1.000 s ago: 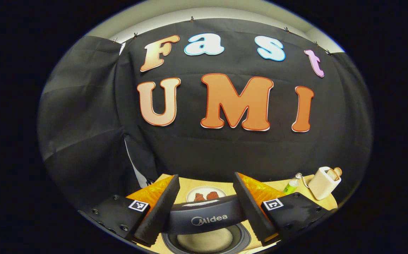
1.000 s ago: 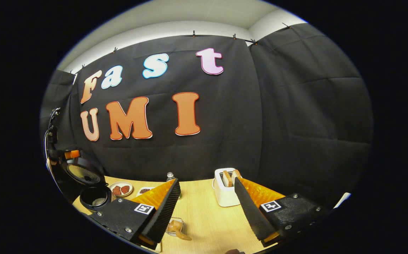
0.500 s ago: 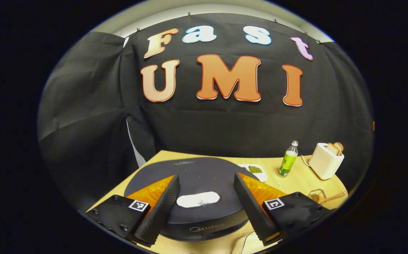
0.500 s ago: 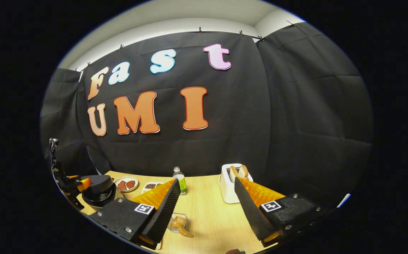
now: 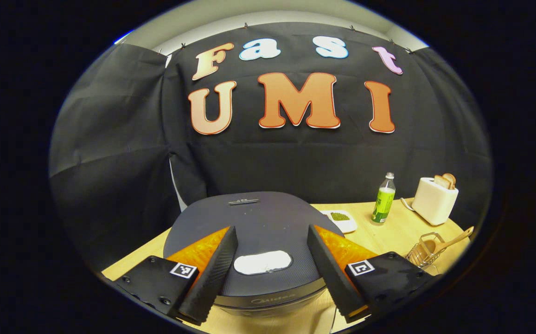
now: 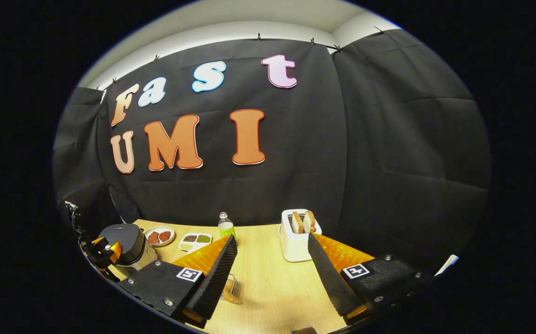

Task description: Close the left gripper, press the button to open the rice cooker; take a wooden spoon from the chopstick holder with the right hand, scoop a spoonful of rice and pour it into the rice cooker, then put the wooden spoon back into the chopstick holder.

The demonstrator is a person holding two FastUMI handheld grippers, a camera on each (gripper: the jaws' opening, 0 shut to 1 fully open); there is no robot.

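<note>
Dark rice cooker [image 5: 254, 227] sits on the table [image 5: 393, 234] with its lid down, right under the left gripper [image 5: 268, 271], whose jaws are apart with the pale button [image 5: 262, 262] between them. Wooden spoon [image 5: 453, 240] leans in the wire chopstick holder [image 5: 423, 253], well off to that gripper's right, handle angled up-right. Right gripper [image 6: 272, 273], also apart and holding nothing, looks the closer one to it. Toaster [image 6: 296, 236] stands beyond.

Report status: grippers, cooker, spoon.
Left gripper open over the rice cooker, lid down. Right gripper open, holding nothing. Wooden spoon in the chopstick holder. Nothing in the way.
</note>
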